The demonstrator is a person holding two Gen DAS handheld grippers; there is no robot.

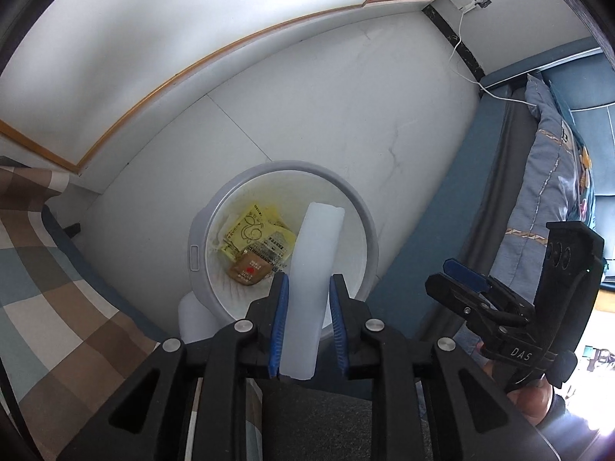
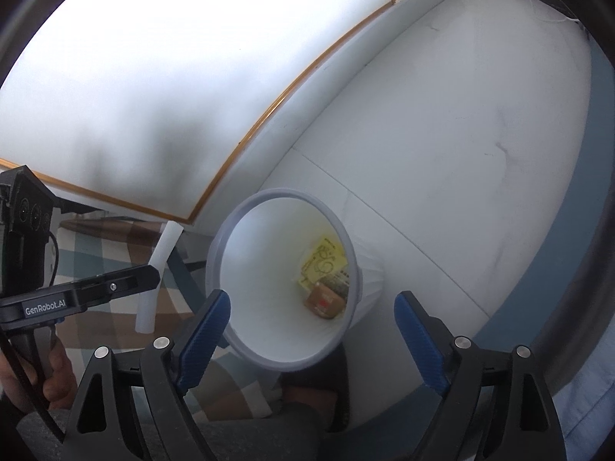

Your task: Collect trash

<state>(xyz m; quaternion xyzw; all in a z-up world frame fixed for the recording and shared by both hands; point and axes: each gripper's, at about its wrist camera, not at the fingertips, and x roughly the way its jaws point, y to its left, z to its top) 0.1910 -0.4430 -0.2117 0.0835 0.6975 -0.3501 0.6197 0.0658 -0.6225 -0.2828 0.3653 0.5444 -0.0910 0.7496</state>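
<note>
My left gripper [image 1: 306,288] is shut on a long white foam strip [image 1: 313,280] and holds it above the open white trash bin [image 1: 200,230]. The bin holds a yellow wrapper [image 1: 251,228] and a brown packet [image 1: 250,271]. In the right wrist view the strip [image 2: 159,269] hangs left of the bin [image 2: 246,261], held by the left gripper [image 2: 153,272]. My right gripper [image 2: 311,307] is open and empty just above the bin's near rim. It also shows at the right of the left wrist view [image 1: 465,280].
A checked blanket [image 1: 42,269] lies at the left and a blue bed frame with a patterned pillow [image 1: 546,176] at the right. The bin stands on a white tiled floor [image 1: 326,96] by a white wall with wooden trim. A white cable [image 1: 461,61] runs down from a wall socket.
</note>
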